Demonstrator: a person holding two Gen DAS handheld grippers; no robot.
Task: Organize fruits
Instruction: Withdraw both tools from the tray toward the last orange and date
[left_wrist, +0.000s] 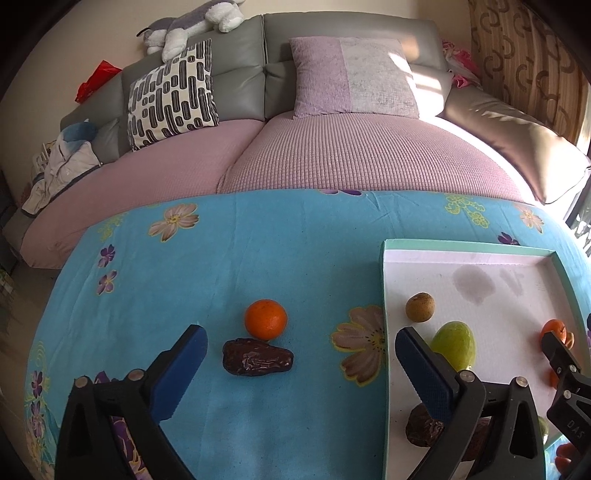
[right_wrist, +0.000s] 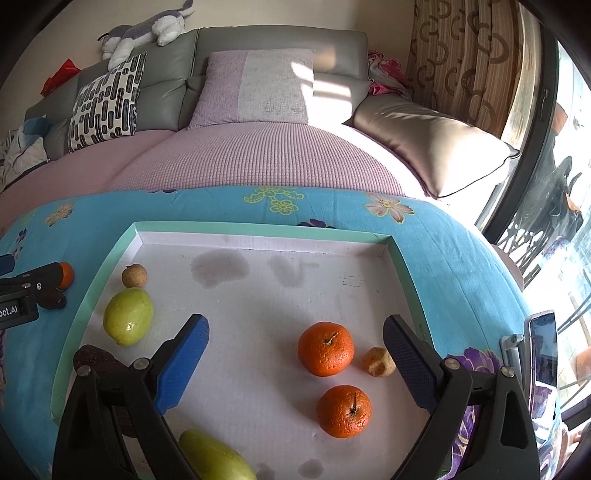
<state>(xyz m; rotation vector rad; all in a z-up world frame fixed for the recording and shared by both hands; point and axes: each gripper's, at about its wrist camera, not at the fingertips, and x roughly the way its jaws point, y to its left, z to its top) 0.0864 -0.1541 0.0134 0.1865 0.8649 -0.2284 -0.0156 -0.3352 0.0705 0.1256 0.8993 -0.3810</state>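
Note:
My left gripper (left_wrist: 301, 345) stands open over the blue flowered cloth. Between and just beyond its fingers lie an orange (left_wrist: 265, 319) and a dark brown date (left_wrist: 256, 357), touching each other. My right gripper (right_wrist: 295, 334) is open above the white tray (right_wrist: 258, 288) with a mint rim. In the tray lie two oranges (right_wrist: 325, 348) (right_wrist: 344, 411), a small tan fruit (right_wrist: 377, 361), a green guava (right_wrist: 128, 316), a round brown fruit (right_wrist: 134, 275), a second green fruit (right_wrist: 214, 458) at the near edge and a dark date (right_wrist: 94, 360) partly behind my left finger.
A sofa (left_wrist: 332, 162) with a pink cover and cushions runs along the table's far edge. A phone on a stand (right_wrist: 541, 354) sits at the right of the tray. The left gripper's body (right_wrist: 22, 291) shows left of the tray in the right wrist view.

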